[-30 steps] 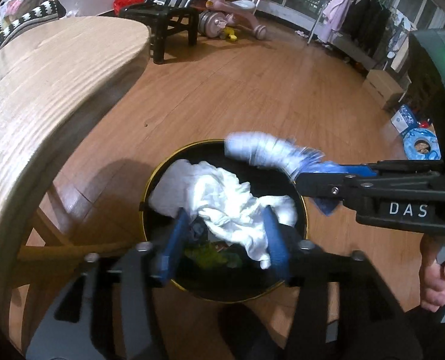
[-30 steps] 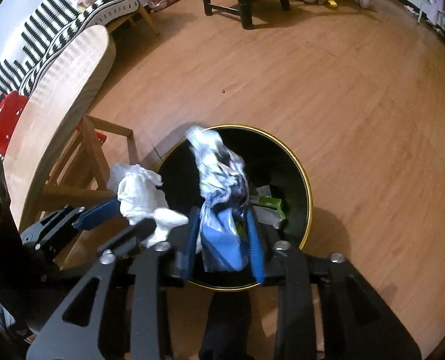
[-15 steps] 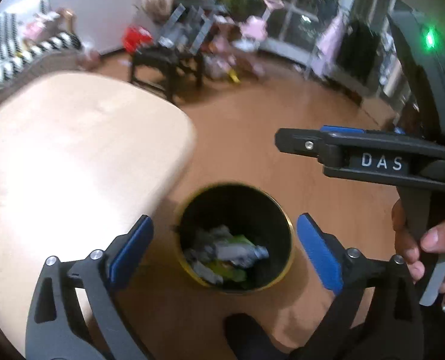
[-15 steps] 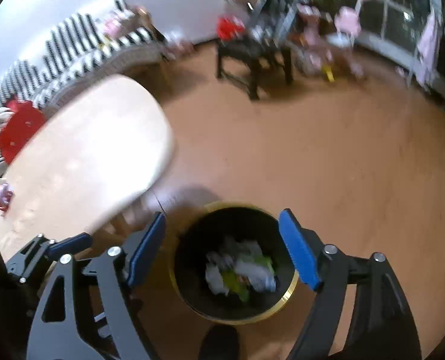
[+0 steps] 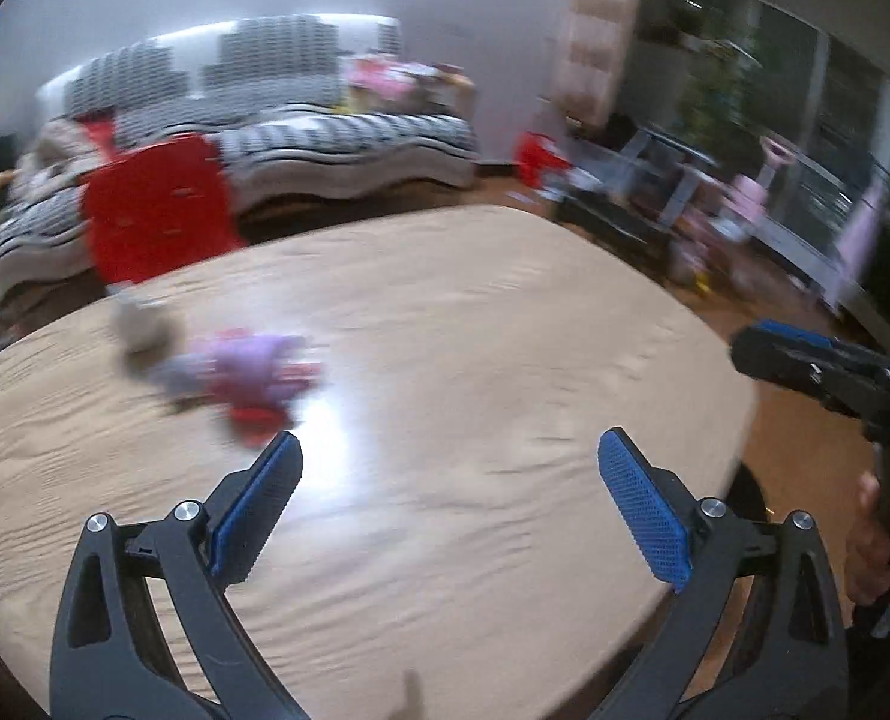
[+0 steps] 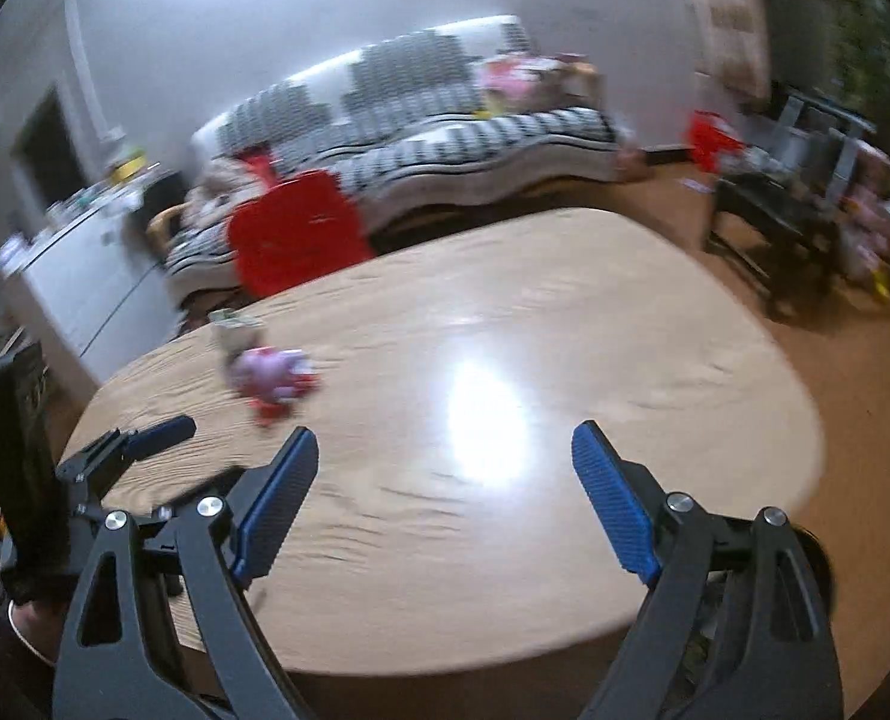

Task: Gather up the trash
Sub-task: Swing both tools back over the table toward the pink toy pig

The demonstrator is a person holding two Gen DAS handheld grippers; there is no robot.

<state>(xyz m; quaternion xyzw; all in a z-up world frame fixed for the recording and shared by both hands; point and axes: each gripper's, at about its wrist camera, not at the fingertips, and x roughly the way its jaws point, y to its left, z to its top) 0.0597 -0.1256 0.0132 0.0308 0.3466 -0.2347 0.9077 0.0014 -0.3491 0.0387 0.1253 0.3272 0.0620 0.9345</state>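
Glossy wood-grain table [image 5: 445, 360], textured tong pads [image 5: 643, 504]

Blurred purple-and-red trash [image 5: 247, 378], perhaps crumpled wrappers, on table [image 5: 505, 360]

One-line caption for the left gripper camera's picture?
Left gripper open and empty above a wooden table, blurred purple-and-red trash ahead.

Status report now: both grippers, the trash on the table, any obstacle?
Left gripper and right gripper open, empty, jaws just opened. Purple-red trash lies on table, untouched. Nothing in between.
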